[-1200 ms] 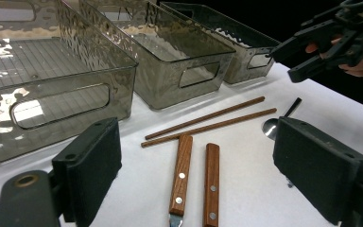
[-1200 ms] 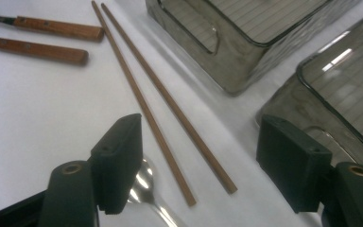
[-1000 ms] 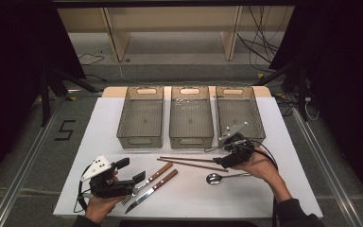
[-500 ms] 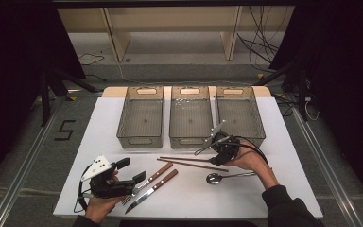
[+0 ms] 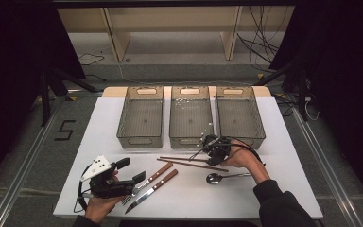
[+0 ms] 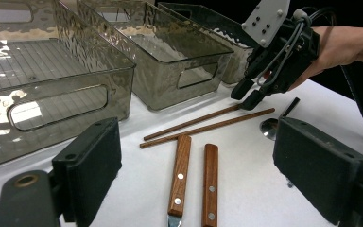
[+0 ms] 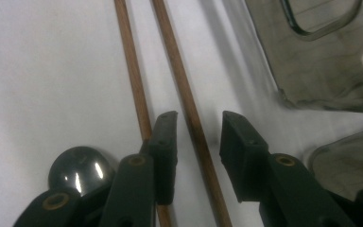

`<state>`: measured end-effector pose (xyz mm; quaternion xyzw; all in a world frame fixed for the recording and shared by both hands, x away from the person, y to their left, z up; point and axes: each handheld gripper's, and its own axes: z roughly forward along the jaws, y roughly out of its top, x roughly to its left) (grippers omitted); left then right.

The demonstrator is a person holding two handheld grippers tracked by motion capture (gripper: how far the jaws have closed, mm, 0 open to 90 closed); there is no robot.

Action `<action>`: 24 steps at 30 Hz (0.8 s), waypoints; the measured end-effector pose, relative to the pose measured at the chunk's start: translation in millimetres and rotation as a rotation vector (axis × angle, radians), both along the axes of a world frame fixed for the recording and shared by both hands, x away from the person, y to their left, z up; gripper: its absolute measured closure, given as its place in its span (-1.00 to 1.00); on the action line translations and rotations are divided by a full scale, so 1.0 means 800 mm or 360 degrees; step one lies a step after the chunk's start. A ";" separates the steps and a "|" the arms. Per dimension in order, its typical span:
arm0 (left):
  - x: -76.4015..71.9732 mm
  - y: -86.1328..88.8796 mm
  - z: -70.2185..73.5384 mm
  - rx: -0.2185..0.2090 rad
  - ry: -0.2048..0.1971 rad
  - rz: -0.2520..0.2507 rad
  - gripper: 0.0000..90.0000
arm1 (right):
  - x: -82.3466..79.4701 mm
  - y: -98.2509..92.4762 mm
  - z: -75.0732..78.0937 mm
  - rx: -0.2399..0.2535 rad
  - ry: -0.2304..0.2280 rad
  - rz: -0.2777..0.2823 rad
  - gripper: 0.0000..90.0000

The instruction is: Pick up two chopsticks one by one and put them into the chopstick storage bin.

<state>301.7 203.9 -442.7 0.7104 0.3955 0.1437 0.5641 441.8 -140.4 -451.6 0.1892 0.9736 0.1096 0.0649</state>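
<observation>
wooden chopsticks lay on the table before three empty bins; the right gripper, jaws just closing, straddled one without gripping. left gripper rested wide open; sorting looked unstarted.

You work at a white table on a grey floor marked with a black "5". Beyond it stands a pale wooden shelf with loose cables beside it, and black curtains hang on both sides.
</observation>
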 end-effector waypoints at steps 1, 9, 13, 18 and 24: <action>0.000 0.000 0.000 0.0000 0.0000 0.0000 -0.65 | 0.000 0.001 -0.001 -0.0013 0.0007 0.0009 0.53; 0.000 0.000 0.000 0.0003 0.0002 -0.0003 -0.65 | 0.008 -0.001 -0.004 -0.0088 0.0069 0.0032 0.67; 0.000 0.000 0.000 0.0006 0.0001 -0.0001 -0.65 | 0.008 0.004 -0.003 -0.0128 0.0080 0.0065 0.73; 0.000 -0.001 0.000 0.0005 -0.0001 -0.0002 -0.65 | 0.011 0.010 -0.003 -0.0184 0.0108 0.0103 0.76; 0.000 0.000 0.000 0.0003 -0.0005 -0.0002 -0.65 | 0.010 0.020 -0.003 -0.0265 0.0114 0.0193 0.85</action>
